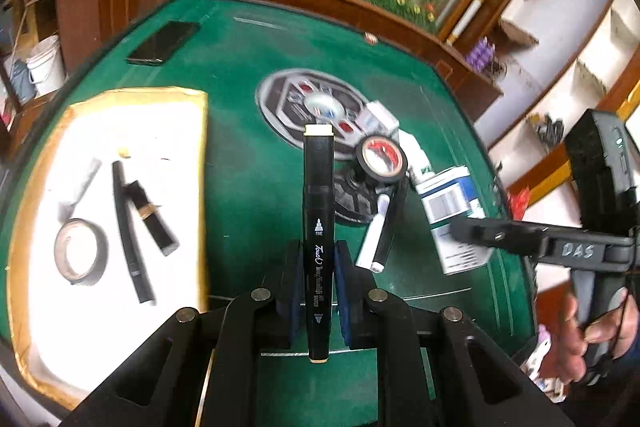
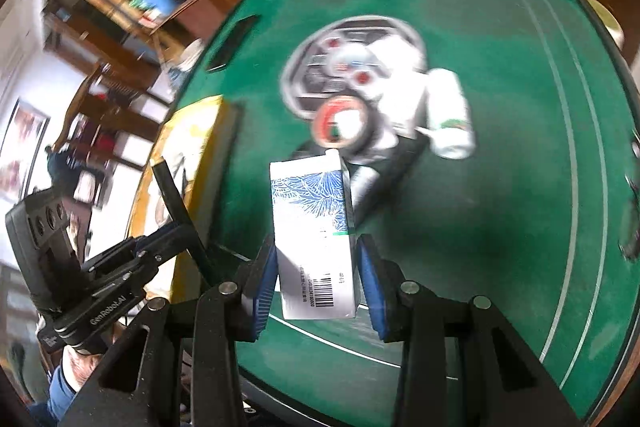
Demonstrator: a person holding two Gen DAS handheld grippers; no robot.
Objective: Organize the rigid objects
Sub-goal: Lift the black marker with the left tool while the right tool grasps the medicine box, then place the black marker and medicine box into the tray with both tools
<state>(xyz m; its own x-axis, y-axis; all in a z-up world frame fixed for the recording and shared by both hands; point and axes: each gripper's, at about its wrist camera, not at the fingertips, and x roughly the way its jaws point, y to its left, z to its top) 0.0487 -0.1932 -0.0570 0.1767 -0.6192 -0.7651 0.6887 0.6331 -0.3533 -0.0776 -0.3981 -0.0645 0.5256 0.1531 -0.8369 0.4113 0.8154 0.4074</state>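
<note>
Green felt table: left gripper clamps marker, axis pointing far; tray lies left. Right gripper holds box.

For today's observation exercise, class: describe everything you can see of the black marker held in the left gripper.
The black marker is a long, slim pen that looks like plastic, with a beige band at each end and white printing, including "Touch" and "FINE", along its barrel. It is capped and lifted clear of the green table. The left gripper is shut on its lower half, blue pads pressing both sides, and the marker points straight away from the camera. Nothing else touches it.
</note>
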